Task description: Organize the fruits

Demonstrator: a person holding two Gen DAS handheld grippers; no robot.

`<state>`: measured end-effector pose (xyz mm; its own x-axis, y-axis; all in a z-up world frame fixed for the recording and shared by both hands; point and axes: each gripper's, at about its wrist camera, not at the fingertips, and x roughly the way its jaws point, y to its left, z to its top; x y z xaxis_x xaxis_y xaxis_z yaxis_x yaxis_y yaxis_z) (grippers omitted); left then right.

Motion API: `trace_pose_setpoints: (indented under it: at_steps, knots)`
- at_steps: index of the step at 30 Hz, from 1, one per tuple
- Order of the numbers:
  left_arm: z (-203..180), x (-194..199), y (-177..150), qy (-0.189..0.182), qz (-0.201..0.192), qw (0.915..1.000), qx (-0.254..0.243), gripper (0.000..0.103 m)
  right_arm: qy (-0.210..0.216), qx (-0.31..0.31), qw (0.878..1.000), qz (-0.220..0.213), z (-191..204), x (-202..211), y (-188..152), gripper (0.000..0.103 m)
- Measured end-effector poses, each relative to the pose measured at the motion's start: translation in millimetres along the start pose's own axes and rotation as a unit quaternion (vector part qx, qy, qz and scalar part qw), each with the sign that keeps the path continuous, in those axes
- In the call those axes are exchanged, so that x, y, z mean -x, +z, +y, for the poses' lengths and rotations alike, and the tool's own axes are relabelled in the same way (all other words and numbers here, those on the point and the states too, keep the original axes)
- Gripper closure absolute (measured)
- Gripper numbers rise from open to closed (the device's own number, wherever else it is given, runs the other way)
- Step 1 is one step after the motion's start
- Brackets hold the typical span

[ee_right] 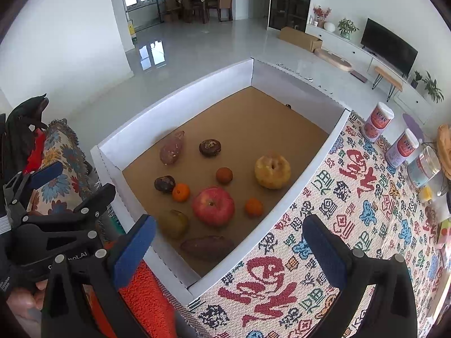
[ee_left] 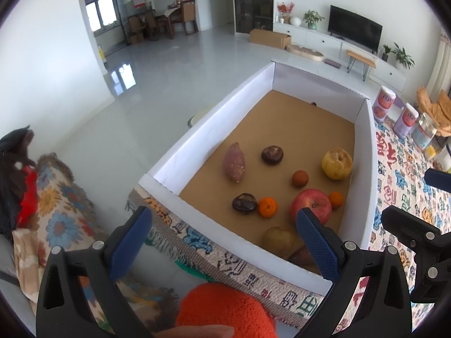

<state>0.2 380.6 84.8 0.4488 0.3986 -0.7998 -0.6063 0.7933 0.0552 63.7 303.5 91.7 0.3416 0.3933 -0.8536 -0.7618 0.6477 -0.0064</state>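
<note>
Your left claw [ee_left: 222, 239] and right claw [ee_right: 228, 248] both gape wide, empty, above the near edge of a white box [ee_right: 174, 98] holding the fruits [ee_right: 213, 205]. Its patterned cloth [ee_right: 338, 197] bears woven characters; two labelled canisters [ee_right: 376, 125] stand beyond, in a tiled living room.

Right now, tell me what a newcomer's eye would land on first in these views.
The white box with a brown floor, set on a patterned cloth, draws the eye, above all the red apple near its middle and the yellow apple to its right. Both grippers, left and right, hang open at the box's near edge.
</note>
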Motion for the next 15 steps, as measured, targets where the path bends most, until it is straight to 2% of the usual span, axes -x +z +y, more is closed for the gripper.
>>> trace_pose_setpoints:
  at_steps: [15]
  knots:
    - [2.5, -3.5, 3.9, -0.001, 0.003, 1.0, 0.002, 0.001, -0.007, 0.006, 1.0, 0.003, 5.2, -3.7, 4.1, 0.0]
